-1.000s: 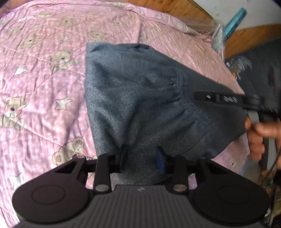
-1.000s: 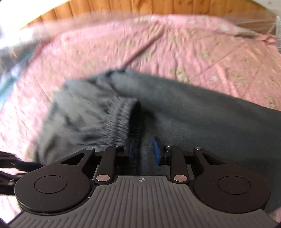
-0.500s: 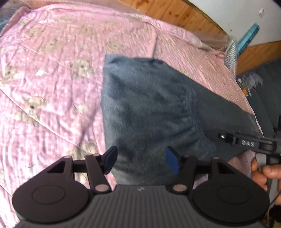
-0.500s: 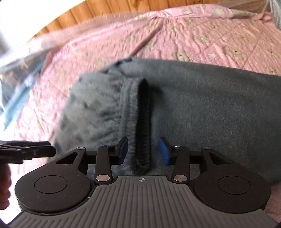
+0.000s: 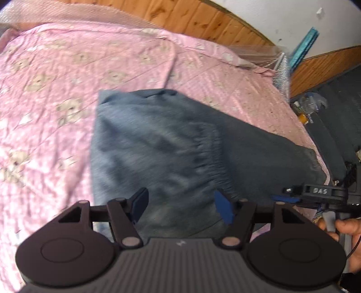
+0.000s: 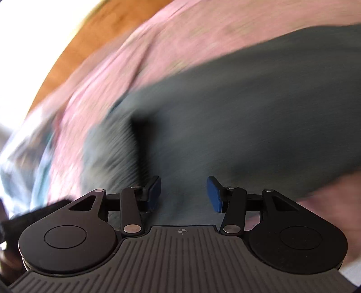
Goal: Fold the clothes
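A dark grey pair of trousers [image 5: 171, 144] lies folded on the pink bedspread [image 5: 45, 90], its elastic waistband [image 5: 207, 153] across the middle of the pile. My left gripper [image 5: 181, 206] hovers open above the near edge of the cloth, nothing between its blue pads. In the left wrist view my right gripper [image 5: 313, 193] shows at the far right, held by a hand [image 5: 347, 232], off the cloth's right corner. The right wrist view is motion-blurred: my right gripper [image 6: 183, 193] is open over the grey trousers [image 6: 248, 112], holding nothing.
The pink bedspread with teddy bears covers the whole bed. A wooden headboard [image 5: 191, 20] runs along the far side. Past the bed's right edge are a dark floor [image 5: 338, 108], small clutter [image 5: 309, 106] and a teal strip [image 5: 304, 45] leaning against the wall.
Both grippers have let go of the trousers and opened. They pulled back from the cloth, the right one swinging fast, and the folded pile lies still on the bed.
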### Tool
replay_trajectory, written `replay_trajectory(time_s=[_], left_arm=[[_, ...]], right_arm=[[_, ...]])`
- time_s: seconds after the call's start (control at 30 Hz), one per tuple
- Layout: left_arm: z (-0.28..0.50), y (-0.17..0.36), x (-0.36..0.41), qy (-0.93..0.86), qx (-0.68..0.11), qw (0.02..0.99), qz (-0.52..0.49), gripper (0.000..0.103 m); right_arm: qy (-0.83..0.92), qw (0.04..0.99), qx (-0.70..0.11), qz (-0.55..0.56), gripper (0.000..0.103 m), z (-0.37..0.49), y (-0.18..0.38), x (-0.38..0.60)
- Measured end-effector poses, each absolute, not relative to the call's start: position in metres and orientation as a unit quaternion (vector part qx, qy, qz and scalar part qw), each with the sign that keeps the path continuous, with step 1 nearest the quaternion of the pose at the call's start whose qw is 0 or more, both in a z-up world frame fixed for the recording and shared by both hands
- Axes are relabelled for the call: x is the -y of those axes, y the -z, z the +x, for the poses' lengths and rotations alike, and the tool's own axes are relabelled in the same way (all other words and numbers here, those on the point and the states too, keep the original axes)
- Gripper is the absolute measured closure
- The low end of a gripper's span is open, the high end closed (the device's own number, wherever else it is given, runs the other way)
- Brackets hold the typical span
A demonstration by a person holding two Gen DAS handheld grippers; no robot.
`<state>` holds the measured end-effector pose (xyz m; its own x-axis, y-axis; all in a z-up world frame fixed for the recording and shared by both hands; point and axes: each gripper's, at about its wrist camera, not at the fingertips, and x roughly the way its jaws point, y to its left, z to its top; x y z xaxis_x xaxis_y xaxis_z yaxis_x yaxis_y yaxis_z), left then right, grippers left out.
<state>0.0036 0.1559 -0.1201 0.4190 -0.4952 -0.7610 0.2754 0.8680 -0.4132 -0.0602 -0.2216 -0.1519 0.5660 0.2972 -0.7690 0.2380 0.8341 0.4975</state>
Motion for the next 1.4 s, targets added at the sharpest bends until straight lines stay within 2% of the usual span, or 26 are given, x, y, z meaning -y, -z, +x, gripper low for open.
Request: replay_trajectory(time_s=[0.17, 0.3, 0.47, 0.7, 0.73, 0.8, 0.9, 1.13, 1.17, 1.2, 1.23, 1.27, 1.4], left_arm=[[0.022, 0.103, -0.079, 0.263, -0.475, 0.833, -0.103, 0.034], [0.032, 0.093, 0.013, 0.297, -0.484, 0.818, -0.096, 0.031], [0.043, 0.086, 0.139, 0.342, -0.505, 0.788, -0.083, 0.031], [0.053, 0.072, 0.289, 0.393, -0.51, 0.764, -0.042, 0.031], [0.053, 0.07, 0.308, 0.399, -0.509, 0.762, -0.036, 0.03], [0.057, 0.069, 0.342, 0.412, -0.514, 0.752, -0.031, 0.026], [0.067, 0.079, 0.398, 0.422, -0.524, 0.74, -0.004, 0.025], [0.074, 0.122, 0.507, 0.409, -0.556, 0.715, 0.11, 0.025], [0.074, 0.13, 0.516, 0.401, -0.563, 0.712, 0.128, 0.028], [0.073, 0.135, 0.522, 0.395, -0.563, 0.711, 0.149, 0.036], [0.071, 0.14, 0.525, 0.384, -0.555, 0.717, 0.177, 0.05], [0.07, 0.139, 0.52, 0.376, -0.548, 0.723, 0.188, 0.092], [0.08, 0.107, 0.456, 0.365, -0.528, 0.758, 0.118, 0.092]], right_arm=[[0.176, 0.836, -0.378, 0.356, 0.049, -0.108, 0.144, 0.396], [0.243, 0.826, -0.338, 0.381, 0.049, -0.133, 0.159, 0.505], [0.186, 0.833, -0.329, 0.405, 0.049, -0.131, 0.19, 0.567], [0.094, 0.838, -0.317, 0.435, 0.049, -0.11, 0.219, 0.598], [0.083, 0.84, -0.326, 0.426, 0.052, -0.106, 0.218, 0.596], [0.063, 0.844, -0.344, 0.406, 0.072, -0.098, 0.217, 0.592], [0.053, 0.864, -0.34, 0.368, 0.082, -0.096, 0.209, 0.58], [0.043, 0.916, -0.322, 0.237, 0.087, -0.094, 0.18, 0.539], [0.039, 0.92, -0.32, 0.221, 0.088, -0.094, 0.176, 0.533], [0.035, 0.925, -0.318, 0.205, 0.088, -0.094, 0.173, 0.526], [0.031, 0.929, -0.316, 0.188, 0.088, -0.094, 0.169, 0.52], [0.027, 0.933, -0.314, 0.172, 0.09, -0.095, 0.165, 0.514], [-0.007, 0.947, -0.295, 0.13, 0.09, -0.098, 0.141, 0.488]])
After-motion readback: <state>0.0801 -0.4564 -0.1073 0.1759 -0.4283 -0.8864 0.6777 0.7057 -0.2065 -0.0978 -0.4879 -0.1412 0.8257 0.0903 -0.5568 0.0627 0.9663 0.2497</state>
